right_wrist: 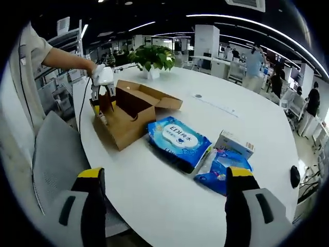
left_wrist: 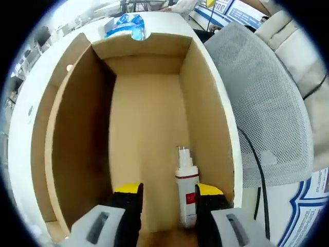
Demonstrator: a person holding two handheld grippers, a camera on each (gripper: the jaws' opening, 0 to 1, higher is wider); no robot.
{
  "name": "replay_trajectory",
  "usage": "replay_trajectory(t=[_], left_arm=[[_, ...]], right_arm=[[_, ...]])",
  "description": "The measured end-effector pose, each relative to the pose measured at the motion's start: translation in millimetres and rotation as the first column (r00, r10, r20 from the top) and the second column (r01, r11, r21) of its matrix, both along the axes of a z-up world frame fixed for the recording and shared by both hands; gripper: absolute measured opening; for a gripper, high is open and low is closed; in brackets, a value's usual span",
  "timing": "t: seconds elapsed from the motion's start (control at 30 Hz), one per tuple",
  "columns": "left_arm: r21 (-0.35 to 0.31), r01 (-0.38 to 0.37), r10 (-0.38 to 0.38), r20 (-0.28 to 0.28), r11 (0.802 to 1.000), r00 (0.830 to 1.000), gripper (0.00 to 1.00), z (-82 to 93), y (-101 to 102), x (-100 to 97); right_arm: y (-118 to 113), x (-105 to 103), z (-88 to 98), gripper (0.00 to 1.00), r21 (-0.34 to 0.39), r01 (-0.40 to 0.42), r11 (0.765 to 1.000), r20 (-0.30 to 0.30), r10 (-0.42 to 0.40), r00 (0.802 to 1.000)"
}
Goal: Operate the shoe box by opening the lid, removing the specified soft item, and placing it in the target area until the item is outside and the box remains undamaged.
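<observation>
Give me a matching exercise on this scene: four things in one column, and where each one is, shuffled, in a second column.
Things:
1. white bottle
2. potted plant
3. blue EDI pack
4. grey mesh chair

Places:
A. on the far side of the round table
B. beside the table
C. inside the cardboard box, between the left gripper jaws
D. flat on the table, next to the box

Pairs: 1-C, 2-A, 3-D, 4-B
</observation>
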State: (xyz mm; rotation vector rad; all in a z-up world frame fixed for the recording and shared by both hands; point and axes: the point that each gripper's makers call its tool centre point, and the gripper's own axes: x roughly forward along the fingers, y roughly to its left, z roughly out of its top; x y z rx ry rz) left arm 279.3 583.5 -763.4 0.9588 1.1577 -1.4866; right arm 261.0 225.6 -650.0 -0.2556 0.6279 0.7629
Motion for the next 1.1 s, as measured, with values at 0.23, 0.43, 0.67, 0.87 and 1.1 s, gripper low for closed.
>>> replay_trajectory(t=[0.23,0.43,0.67,0.87,1.1], left_arm=[[-0.005,0.007,-0.007,0.022,1.000,1.000,0.32,-4.5,0,-1.8],[-0.005,0.022,-0.022,0.037,1.000,0.999,0.24,-11.6,1,-6.9],[0.014,-0.036,0.035,0.051,0.999,0.998,0.19,-11.9,4,-4.3],[0.018,-0.043,0.042,0.090,0.999,0.995,0.19,-10.6,4,-0.4],[-0.025,-0.103,0.106,0.139,0.994,0.985,0.19,2.5,-3,8.8]], right_arm=[[6,1,-2.8,0.89,0.007,-0.005,1.000,0.000,0.005,1.000],[10,2,-2.8,0.88,0.008,-0.015,1.000,0.004,0.015,1.000],[16,1,-0.7,0.86,0.013,-0.030,0.999,0.013,0.029,0.999],[23,-2,2.2,0.83,0.034,-0.032,0.999,0.015,0.032,0.999],[30,-4,4.7,0.82,0.053,-0.025,0.998,0.015,0.024,1.000]])
